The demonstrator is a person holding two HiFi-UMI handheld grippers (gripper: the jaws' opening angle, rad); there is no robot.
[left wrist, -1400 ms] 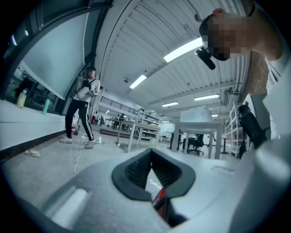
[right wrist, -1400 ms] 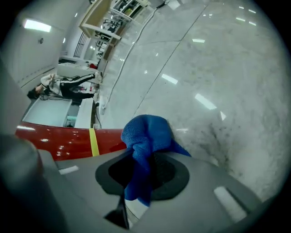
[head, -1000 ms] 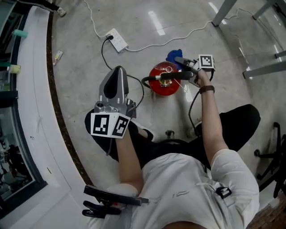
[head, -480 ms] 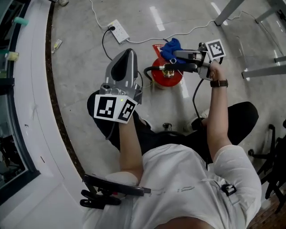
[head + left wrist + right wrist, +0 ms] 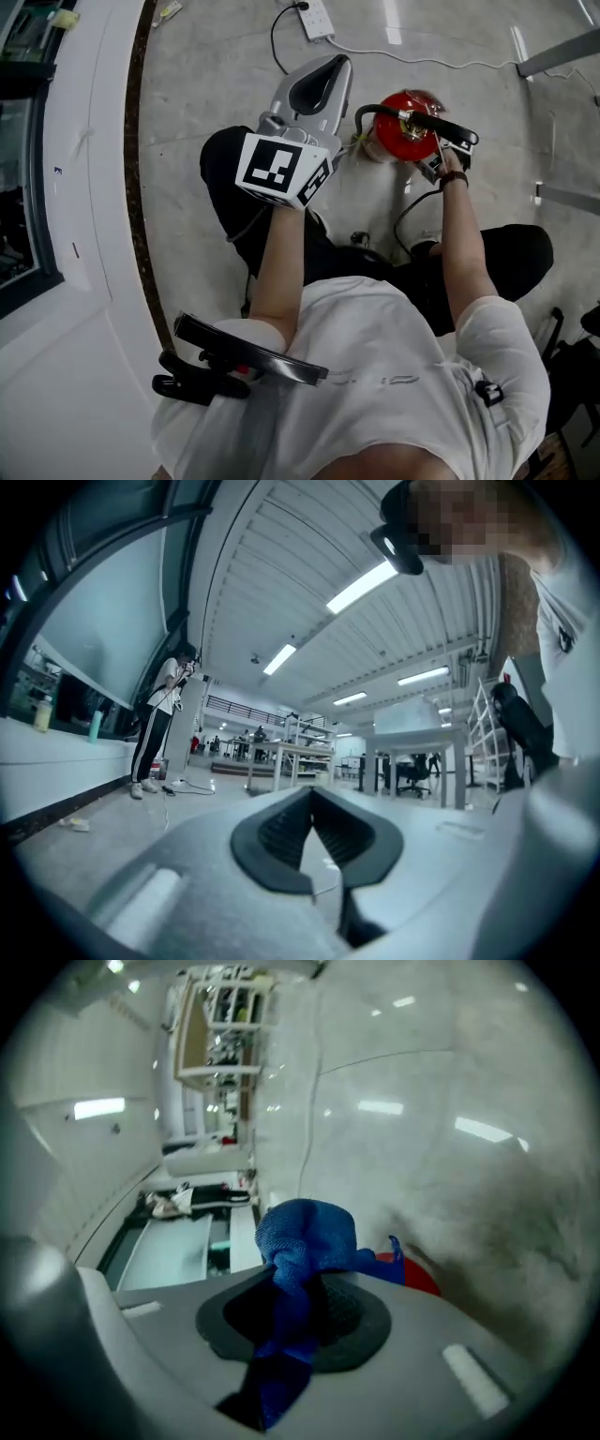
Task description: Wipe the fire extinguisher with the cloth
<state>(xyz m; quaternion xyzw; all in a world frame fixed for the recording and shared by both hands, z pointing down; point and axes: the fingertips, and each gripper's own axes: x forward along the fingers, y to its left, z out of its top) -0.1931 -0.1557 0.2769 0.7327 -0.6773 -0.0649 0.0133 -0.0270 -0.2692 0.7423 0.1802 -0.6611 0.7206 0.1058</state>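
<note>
The left tool has swung in just beside the red fire extinguisher, which is standing on the grey floor in front of the person's legs. The right tool is clamping the blue cloth at the extinguisher's right side, with the red body showing just behind the cloth. The left tool's jaws are meeting at their tips and holding nothing. A power strip is lying farther off.

fire extinguisher on floor between left claw and right claw with cloth
</note>
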